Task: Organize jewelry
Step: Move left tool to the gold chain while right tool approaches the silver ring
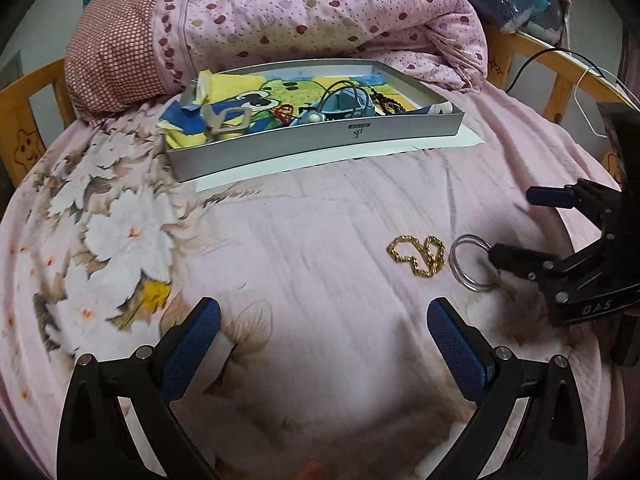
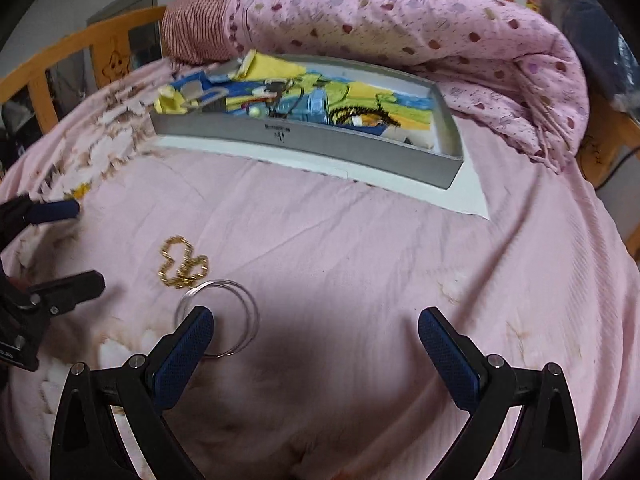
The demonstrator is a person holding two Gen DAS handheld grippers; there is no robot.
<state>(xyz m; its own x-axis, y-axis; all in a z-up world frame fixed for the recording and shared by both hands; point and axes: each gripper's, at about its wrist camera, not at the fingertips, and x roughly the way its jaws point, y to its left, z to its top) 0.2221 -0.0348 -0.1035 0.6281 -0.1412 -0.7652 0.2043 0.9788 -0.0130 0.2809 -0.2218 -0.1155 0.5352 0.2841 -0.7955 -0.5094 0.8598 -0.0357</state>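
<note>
Right gripper (image 2: 316,328) jaws wide apart, nothing held; its left finger (image 2: 188,344) sits over the rim of the silver bangles (image 2: 236,316), thin stacked metal rings lying flat on the pink bedsheet (image 2: 360,264). Left gripper (image 1: 324,328) also spread, empty, above bare sheet. Gold chain (image 1: 418,254) lies crumpled in loops just beside the bangles. Grey tray (image 1: 320,140) sits further back near the rolled quilt (image 1: 320,12), holding dark beads and other pieces on a cartoon-print liner.
</note>
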